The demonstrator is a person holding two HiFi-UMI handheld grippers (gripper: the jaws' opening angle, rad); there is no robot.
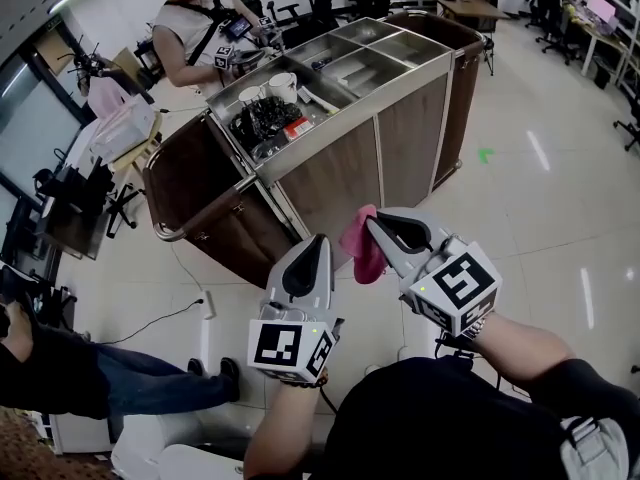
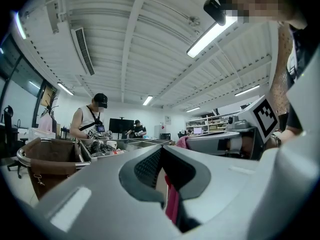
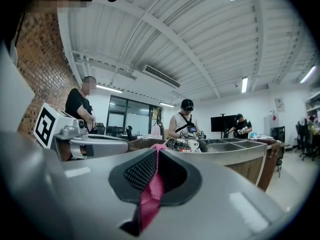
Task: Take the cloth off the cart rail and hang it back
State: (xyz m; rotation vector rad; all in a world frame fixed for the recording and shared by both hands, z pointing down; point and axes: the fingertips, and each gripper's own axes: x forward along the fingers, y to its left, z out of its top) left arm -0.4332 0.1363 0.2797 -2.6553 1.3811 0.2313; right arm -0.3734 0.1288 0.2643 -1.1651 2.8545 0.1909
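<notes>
A pink cloth hangs in the air between my two grippers, in front of the service cart. The right gripper is shut on the cloth; in the right gripper view a pink strip runs through its closed jaws. The left gripper sits close beside it, jaws closed, and the left gripper view shows a pink fold caught between its pads. The cart's curved metal rail rims a brown bag at the cart's left end, below and left of both grippers. Nothing hangs on it.
The cart has wood-look panels and steel top bins holding cups and utensils. A person works at its far side. Another person is at lower left. Office chairs and desks line the back right; a cable lies on the floor.
</notes>
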